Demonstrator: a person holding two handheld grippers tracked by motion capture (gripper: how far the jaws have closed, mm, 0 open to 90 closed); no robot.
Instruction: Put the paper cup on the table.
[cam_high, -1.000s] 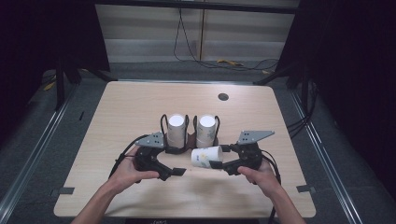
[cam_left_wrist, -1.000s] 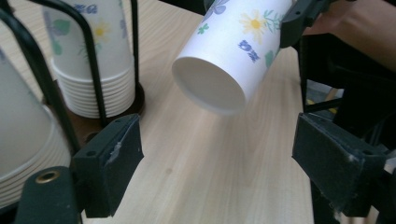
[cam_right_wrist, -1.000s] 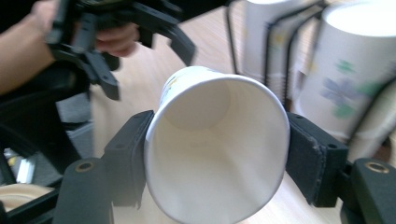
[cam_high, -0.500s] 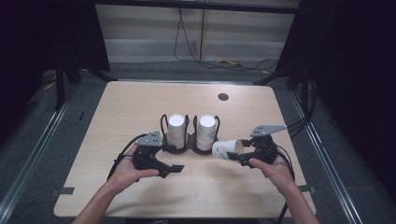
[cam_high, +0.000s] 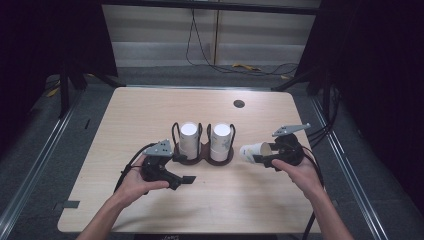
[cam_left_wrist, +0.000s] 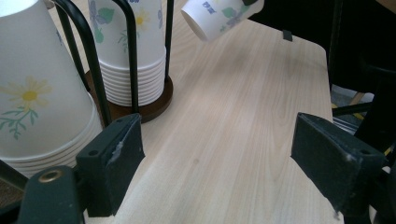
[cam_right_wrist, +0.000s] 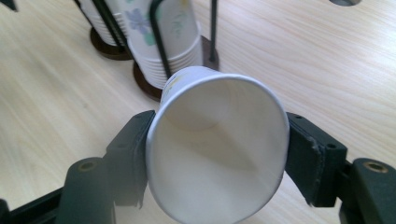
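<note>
The high view is dim at its edges, with the pale bench (cam_high: 150, 115) lit evenly from above and everything around it falling into near black. Shadows on the wood are soft and short. The gripper views are brighter (and slightly soft up close): the paper cup (cam_right_wrist: 217, 149) rim blurs, mild glare inside it.

Wooden table (cam_high: 150, 115), round grommet hole (cam_high: 239, 104) near far edge, cables on floor (cam_high: 210, 60)

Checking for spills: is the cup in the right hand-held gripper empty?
Empty: the right gripper view looks into the cup, showing a bare white inside.
</note>
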